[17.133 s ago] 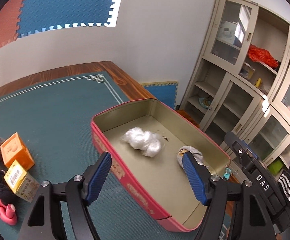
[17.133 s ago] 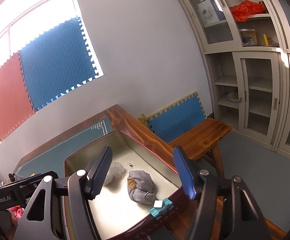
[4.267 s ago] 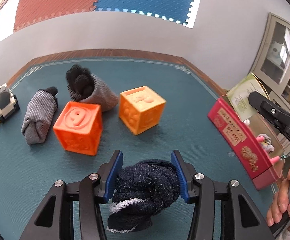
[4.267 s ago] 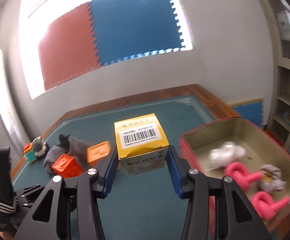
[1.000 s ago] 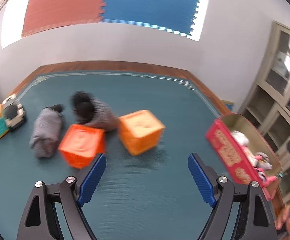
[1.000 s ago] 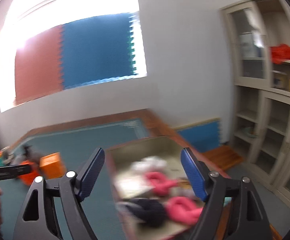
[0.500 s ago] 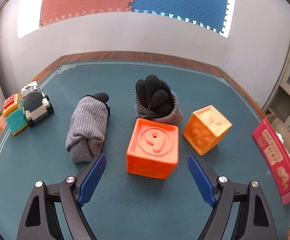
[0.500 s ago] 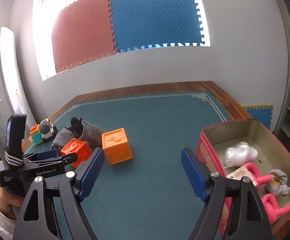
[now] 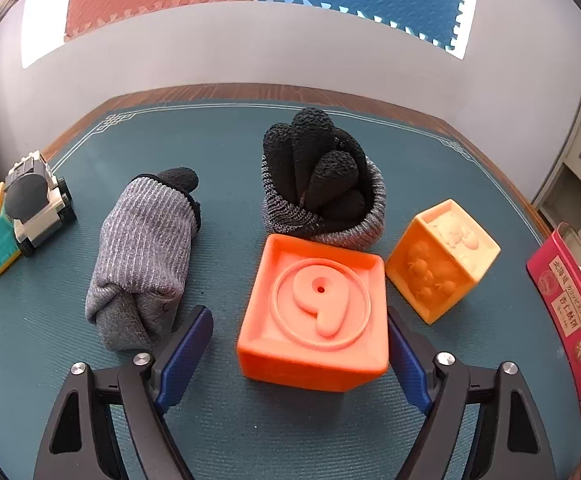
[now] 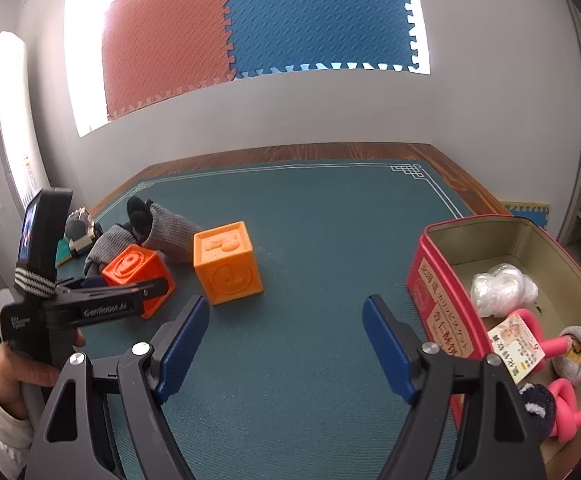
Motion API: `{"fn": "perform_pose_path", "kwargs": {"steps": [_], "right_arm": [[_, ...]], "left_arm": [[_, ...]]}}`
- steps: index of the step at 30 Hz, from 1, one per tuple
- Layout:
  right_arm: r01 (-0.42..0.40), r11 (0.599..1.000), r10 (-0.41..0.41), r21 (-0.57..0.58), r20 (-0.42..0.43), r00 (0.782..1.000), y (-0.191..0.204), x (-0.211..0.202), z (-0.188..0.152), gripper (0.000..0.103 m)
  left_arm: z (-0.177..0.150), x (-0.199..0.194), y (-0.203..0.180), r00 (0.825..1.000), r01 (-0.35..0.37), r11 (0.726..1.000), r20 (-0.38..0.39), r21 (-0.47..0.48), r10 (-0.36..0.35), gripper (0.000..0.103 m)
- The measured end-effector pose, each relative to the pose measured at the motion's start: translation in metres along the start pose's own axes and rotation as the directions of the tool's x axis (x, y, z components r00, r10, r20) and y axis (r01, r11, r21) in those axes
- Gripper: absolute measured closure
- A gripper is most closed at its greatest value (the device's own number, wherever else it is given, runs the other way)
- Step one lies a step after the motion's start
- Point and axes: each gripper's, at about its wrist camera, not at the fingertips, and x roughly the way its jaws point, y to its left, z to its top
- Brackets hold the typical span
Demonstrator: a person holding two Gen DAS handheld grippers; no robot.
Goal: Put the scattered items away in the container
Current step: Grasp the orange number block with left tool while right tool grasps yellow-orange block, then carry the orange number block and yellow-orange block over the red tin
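Container (image 10: 430, 276): several items already inside | your left hand-held gripper (image 9: 298, 354) gapes around the number block (image 9: 314, 312) | right hand-held gripper (image 10: 286, 346) open, empty | gloves, blocks, toy truck (image 9: 34, 204) remain on tabletop (image 9: 230, 432).

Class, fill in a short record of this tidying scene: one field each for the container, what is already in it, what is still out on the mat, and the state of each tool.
container: red tin, open, on the right of the green mat
already inside: white wad, pink rings, small carton, dark sock, grey bundle
still out: number block, lighter block, grey sock, stuffed sock, toy truck
left tool: open, straddling the number block
right tool: open, empty
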Motion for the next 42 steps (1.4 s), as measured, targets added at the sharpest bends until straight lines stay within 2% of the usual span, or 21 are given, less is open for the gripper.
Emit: {"fn": "perform_pose_path", "kwargs": {"steps": [7,13,24,33,35,36,37,42], "right_arm": [[-0.006,0.999,0.006,-0.031,-0.020,1.000,0.009,0.007,-0.007,0.021],[-0.056,0.998,0.055,-0.009,-0.085,0.995,0.012,0.023,-0.006,0.021],[-0.110,0.994,0.107,-0.006,-0.185,0.977,0.034,0.077,0.025,0.021],[-0.097,0.995,0.089,-0.021,-0.235,0.968,0.046,0.121,0.034,0.021],[-0.093,0.995,0.084,-0.029,-0.242,0.967,0.047,0.126,0.033,0.027],[-0.092,0.995,0.081,-0.033,-0.244,0.966,0.048,0.129,0.033,0.038],[-0.090,0.995,0.079,-0.035,-0.245,0.966,0.048,0.129,0.032,0.041],[-0.074,0.997,0.064,-0.034,-0.237,0.969,0.045,0.122,0.028,0.046]], "left_arm": [[-0.004,-0.003,-0.001,1.000,-0.013,1.000,0.003,0.012,0.013,0.049],[-0.009,-0.020,0.004,1.000,-0.001,1.000,0.023,-0.016,0.002,0.049],[-0.019,-0.053,0.016,0.999,0.016,0.998,0.049,-0.064,-0.012,0.049],[-0.024,-0.066,0.035,0.996,0.029,0.993,0.082,-0.113,-0.020,0.049],[-0.024,-0.068,0.035,0.996,0.034,0.993,0.088,-0.111,-0.024,0.049],[-0.024,-0.069,0.035,0.996,0.035,0.993,0.091,-0.109,-0.025,0.049],[-0.024,-0.070,0.035,0.995,0.036,0.994,0.095,-0.107,-0.025,0.049],[-0.024,-0.071,0.034,0.995,0.036,0.994,0.099,-0.103,-0.025,0.049]]}}
